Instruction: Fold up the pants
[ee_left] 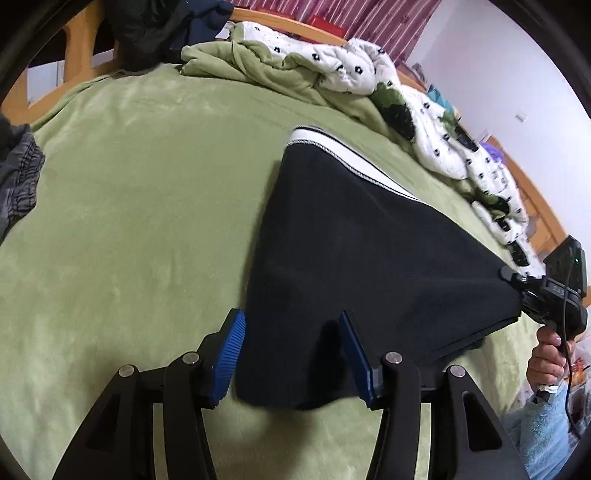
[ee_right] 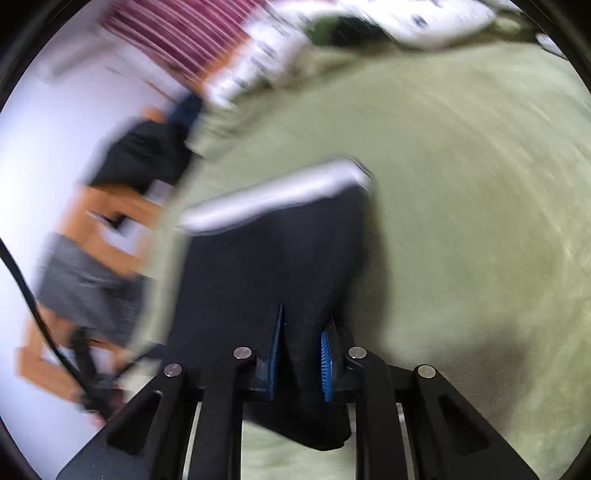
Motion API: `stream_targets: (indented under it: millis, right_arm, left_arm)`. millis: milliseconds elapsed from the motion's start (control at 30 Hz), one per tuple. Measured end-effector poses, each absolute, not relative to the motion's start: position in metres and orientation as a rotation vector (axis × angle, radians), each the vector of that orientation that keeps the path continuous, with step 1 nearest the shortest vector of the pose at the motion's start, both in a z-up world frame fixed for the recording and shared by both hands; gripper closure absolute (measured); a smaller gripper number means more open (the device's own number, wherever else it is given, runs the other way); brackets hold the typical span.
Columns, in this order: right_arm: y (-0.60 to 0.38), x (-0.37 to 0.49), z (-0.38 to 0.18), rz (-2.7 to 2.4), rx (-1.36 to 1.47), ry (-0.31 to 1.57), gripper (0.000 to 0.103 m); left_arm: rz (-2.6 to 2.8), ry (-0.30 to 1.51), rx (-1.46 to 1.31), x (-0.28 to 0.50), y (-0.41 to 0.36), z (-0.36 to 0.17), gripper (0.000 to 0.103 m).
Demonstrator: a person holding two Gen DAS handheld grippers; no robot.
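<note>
the black pants (ee_left: 362, 266) fill the middle and right of my left wrist view, a dark fleecy sheet stretched taut, with a white waistband (ee_left: 343, 155) edged in a thin dark stripe running along the top towards the upper centre of the frame. the far end sits on the green blanket (ee_left: 129, 206) while the near edge is lifted between my two tools. in the right wrist view the same pants (ee_right: 273, 258) run up the centre, badly blurred, the white waistband (ee_right: 273, 195) crossing the middle of the frame. my left gripper (ee_left: 291, 354) sits at the bottom centre with its blue pads (ee_left: 229, 358) spread wide apart; the fabric corner lies between them, touching the right-hand pad, but nothing is pinched. my right gripper (ee_right: 300, 360) has its blue pads closed down on a bunched fold of the black cloth at the bottom centre. from the left view that right gripper (ee_left: 517, 291) shows at the right edge, clamped on the far corner, with my right hand (ee_left: 546, 358) on its handle just below. a white patterned quilt (ee_left: 406, 110) is heaped along the upper right, dark clothes (ee_left: 155, 29) hang over the wooden bed frame (ee_left: 77, 40) at upper left, and a grey garment (ee_left: 18, 177) lies at the left edge.
</note>
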State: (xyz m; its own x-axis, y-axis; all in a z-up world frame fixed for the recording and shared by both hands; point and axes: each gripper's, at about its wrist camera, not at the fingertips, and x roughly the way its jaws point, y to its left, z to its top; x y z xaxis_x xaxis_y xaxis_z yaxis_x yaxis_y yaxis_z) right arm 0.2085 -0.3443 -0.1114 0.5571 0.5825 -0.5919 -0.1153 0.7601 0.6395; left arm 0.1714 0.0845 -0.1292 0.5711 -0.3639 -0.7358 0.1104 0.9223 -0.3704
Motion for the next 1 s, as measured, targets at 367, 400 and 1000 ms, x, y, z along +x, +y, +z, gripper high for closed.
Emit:
stream_targets:
  millis: [367,400,1000]
  right_arm:
    - [-0.325,0.166,-0.124,0.256,0.294,0.959,0.071]
    - [-0.325,0.158,-0.122,0.252,0.287,0.943,0.071]
    - [-0.309,0.156,-0.153,0.249,0.245,1.026,0.081]
  left_arm:
    - [-0.360,0.894,-0.123,0.140,0.062,-0.126,0.049]
    - [-0.366,0.894,-0.086,0.135,0.057,-0.127,0.047]
    - [-0.080,0.941,0.022,0.127,0.055,-0.157,0.091]
